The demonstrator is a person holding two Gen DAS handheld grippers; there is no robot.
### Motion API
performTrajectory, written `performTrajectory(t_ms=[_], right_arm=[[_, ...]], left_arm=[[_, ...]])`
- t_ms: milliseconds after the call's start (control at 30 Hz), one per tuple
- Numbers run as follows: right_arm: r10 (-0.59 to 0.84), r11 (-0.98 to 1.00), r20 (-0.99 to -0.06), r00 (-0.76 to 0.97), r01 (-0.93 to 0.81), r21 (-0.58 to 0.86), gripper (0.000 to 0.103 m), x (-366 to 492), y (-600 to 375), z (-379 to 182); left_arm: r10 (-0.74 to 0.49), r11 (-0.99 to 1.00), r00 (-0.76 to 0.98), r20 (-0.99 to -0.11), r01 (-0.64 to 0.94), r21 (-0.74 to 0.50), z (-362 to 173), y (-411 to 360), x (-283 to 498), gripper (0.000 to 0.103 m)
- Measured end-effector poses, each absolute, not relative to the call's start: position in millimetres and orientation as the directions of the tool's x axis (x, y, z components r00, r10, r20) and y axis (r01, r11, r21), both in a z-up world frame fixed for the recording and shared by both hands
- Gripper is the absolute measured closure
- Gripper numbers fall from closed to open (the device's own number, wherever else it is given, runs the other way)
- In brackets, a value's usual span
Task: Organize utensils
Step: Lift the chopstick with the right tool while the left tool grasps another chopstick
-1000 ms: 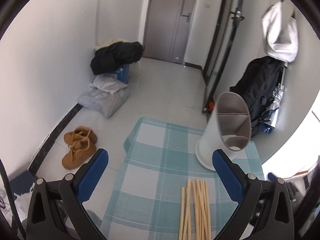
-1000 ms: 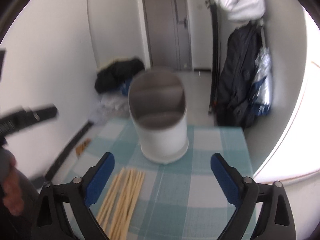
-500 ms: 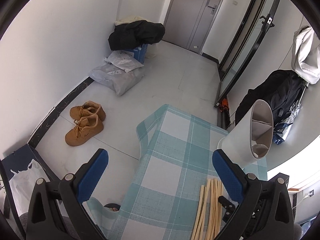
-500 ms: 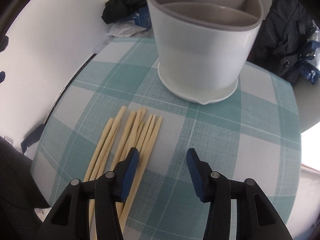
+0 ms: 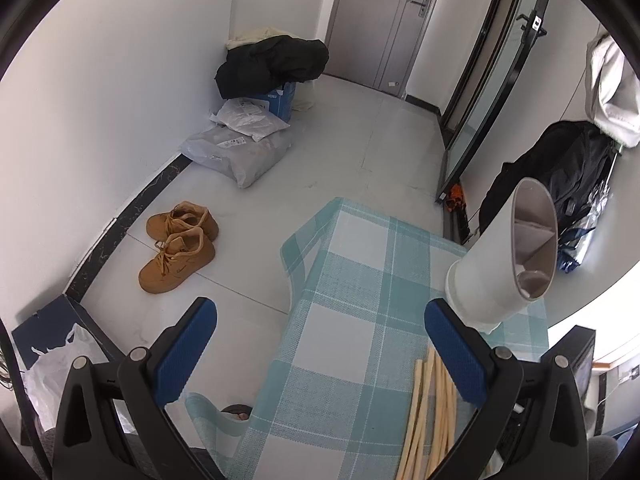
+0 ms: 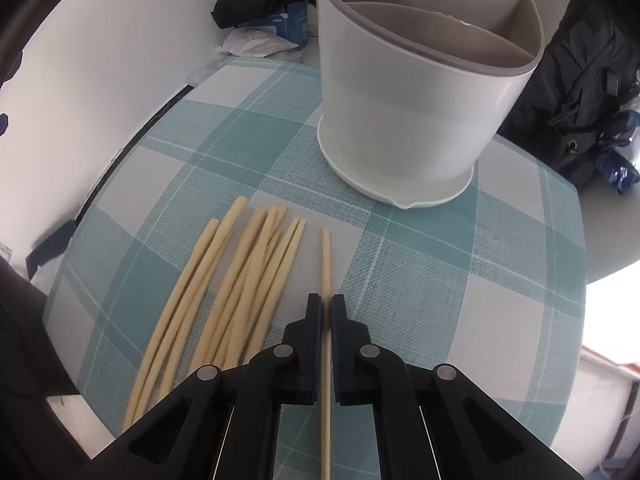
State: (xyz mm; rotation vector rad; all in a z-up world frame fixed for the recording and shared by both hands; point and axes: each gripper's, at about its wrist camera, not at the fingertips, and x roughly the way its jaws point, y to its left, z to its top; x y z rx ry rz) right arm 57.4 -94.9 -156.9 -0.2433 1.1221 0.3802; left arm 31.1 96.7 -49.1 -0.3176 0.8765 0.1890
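My right gripper [image 6: 326, 308] is shut on one pale wooden chopstick [image 6: 326, 264], which points forward toward the white utensil holder [image 6: 412, 120]. Several more chopsticks [image 6: 236, 280] lie in a loose bunch on the checked tablecloth [image 6: 440, 280], just left of the held one. The holder stands upright at the far side of the table and has divided compartments. My left gripper [image 5: 320, 332] is open and empty, held above the table's left edge. In the left wrist view the holder [image 5: 500, 272] and the chopsticks [image 5: 428, 412] show at the right.
Beyond the table's left edge is the floor with brown shoes [image 5: 176, 248], plastic bags [image 5: 240, 148] and a black coat on a box [image 5: 272, 64]. A black backpack [image 5: 560, 176] hangs behind the holder. A white bag [image 5: 60, 372] sits low left.
My right gripper has closed from half open onto a single chopstick at the right of the bunch. The left gripper has drifted slightly left and stays open.
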Motion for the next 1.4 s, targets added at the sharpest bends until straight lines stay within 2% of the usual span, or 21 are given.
performTrajectory(t_ms=[167, 400, 533, 633, 733, 867, 1067, 1267, 1333, 1400], right_arm=[[0.263, 0.924, -0.869, 0.419, -0.367, 0.102, 0.100, 63.4, -117.5, -125.2], [0.465, 0.885, -0.716, 0.521, -0.263, 0.384, 0.100, 53.5, -174.1, -89.6], [0.498, 0.856, -0.638, 0.588, -0.215, 0.470, 0.100, 53.1, -190.9, -80.0], [0.510, 0.835, -0.604, 0.613, -0.182, 0.520, 0.100, 54.1, -205.9, -74.7], [0.511, 0.825, -0.586, 0.629, -0.168, 0.540, 0.099, 46.8, -221.4, -68.7], [0.497, 0.833, -0.575, 0.650, -0.171, 0.527, 0.099, 44.9, -234.4, -68.0], [0.494, 0.833, -0.573, 0.654, -0.168, 0.528, 0.099, 33.7, -239.8, -62.6], [0.485, 0.837, -0.565, 0.667, -0.167, 0.520, 0.099, 33.0, -245.0, -61.1], [0.484, 0.837, -0.564, 0.668, -0.167, 0.520, 0.100, 32.6, -246.1, -61.0], [0.487, 0.836, -0.562, 0.668, -0.169, 0.523, 0.099, 32.5, -246.9, -61.0]], left_arm=[[-0.009, 0.959, 0.555, -0.832, -0.231, -0.164, -69.7, 84.1, 37.0, 0.002], [-0.057, 0.995, 0.383, -0.922, -0.055, -0.084, -116.5, 35.4, 39.0, 0.002], [-0.008, 1.000, 0.354, -0.935, -0.010, -0.012, -124.5, 18.7, 37.2, 0.002], [-0.024, 1.000, 0.317, -0.948, 0.002, -0.025, -132.0, 14.5, 38.7, 0.002], [-0.039, 0.999, 0.268, -0.963, -0.014, -0.044, -140.9, 15.9, 42.6, 0.009], [0.015, 1.000, 0.236, -0.972, -0.026, 0.009, -150.7, 12.5, 47.7, 0.009], [-0.013, 0.998, 0.210, -0.978, -0.062, -0.027, -156.3, 13.9, 51.7, 0.009], [0.018, 0.997, 0.212, -0.977, -0.079, 0.001, -156.6, 10.5, 55.8, 0.010], [0.022, 0.996, 0.217, -0.976, -0.094, 0.002, -155.5, 12.2, 61.1, 0.015], [0.027, 0.994, 0.235, -0.972, -0.106, 0.002, -152.4, 11.7, 66.7, 0.028]])
